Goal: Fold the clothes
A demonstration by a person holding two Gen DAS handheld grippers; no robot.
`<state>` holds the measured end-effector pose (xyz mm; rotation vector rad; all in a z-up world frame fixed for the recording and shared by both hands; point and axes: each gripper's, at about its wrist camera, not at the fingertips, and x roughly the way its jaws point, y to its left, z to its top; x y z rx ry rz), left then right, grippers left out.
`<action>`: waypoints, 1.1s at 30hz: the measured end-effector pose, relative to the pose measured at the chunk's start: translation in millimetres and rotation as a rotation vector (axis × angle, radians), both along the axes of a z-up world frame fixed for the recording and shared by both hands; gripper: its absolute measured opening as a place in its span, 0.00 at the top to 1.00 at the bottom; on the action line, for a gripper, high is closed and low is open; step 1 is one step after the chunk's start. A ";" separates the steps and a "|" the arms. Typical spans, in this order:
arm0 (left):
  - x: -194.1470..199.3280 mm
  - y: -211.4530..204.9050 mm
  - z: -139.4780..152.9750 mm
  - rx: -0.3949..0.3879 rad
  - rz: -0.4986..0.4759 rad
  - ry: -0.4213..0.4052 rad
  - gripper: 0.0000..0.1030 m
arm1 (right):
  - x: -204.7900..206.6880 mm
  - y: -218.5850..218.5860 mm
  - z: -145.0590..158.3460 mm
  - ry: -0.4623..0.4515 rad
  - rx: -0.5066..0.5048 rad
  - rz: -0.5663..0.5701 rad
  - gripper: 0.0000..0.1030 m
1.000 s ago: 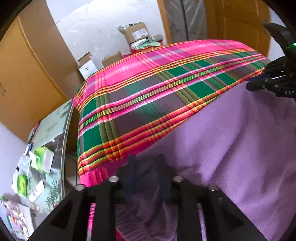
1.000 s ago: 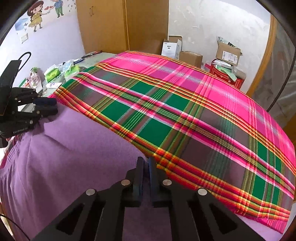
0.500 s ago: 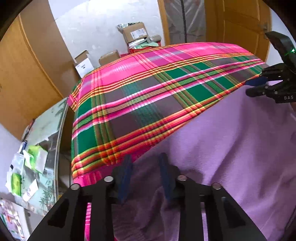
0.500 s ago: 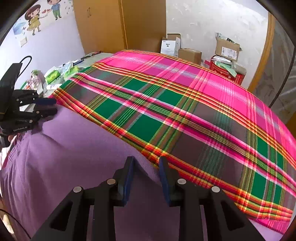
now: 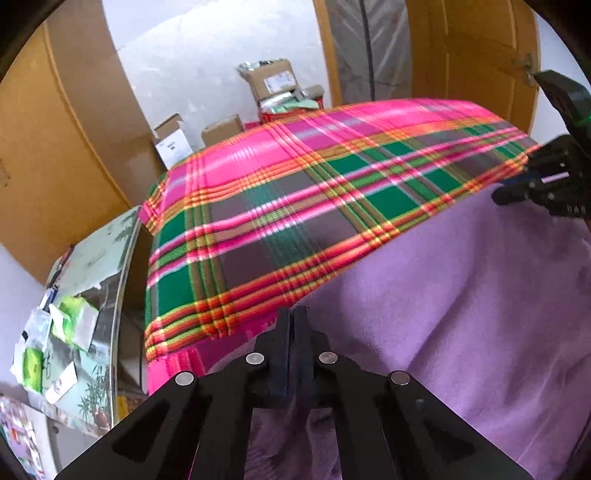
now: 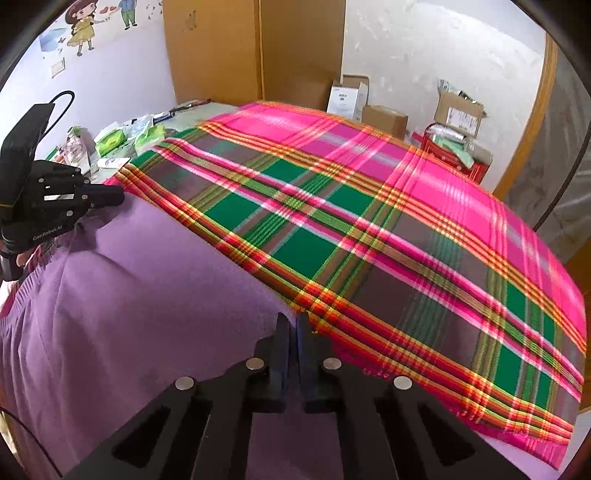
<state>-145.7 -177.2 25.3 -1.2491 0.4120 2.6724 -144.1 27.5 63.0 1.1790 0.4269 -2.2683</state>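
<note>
Right wrist: plaid-covered bed (image 6: 369, 221), boxes (image 6: 384, 118).

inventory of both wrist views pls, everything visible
garment: 1, purple, spread on the near part of the bed, both grippers at its far edge
blanket: 1, pink, green and brown plaid, covering the bed under the garment
side table: 1, pale green top, beside the bed
packets: several, green and white, on the side table
boxes: about four, cardboard or white, on the floor past the bed
wardrobe: 1, wooden, at the far wall
wall sticker: 1, cartoon figures, on the lilac wall
left gripper: black, jaws just closed, pinching the garment's edge
right gripper: black, jaws just closed, pinching the garment's edge
</note>
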 end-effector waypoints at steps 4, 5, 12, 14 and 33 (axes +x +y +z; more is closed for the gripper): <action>3.4 -1.2 7.9 0.011 0.017 0.026 0.98 | 12.8 -0.5 16.0 0.048 -0.004 0.001 0.97; 4.6 -1.5 9.5 0.013 0.018 0.028 0.98 | 16.2 -0.8 20.2 0.059 -0.005 0.003 0.97; 21.3 -5.0 22.2 0.027 0.052 0.077 0.98 | 43.5 -1.9 45.4 0.102 -0.041 0.002 0.97; 25.7 -4.5 24.5 0.030 0.051 0.081 0.98 | 53.4 -3.0 51.1 0.115 -0.045 0.007 0.97; 95.1 0.0 59.2 0.043 0.098 0.189 0.98 | 146.1 0.1 91.7 0.200 -0.098 0.036 0.97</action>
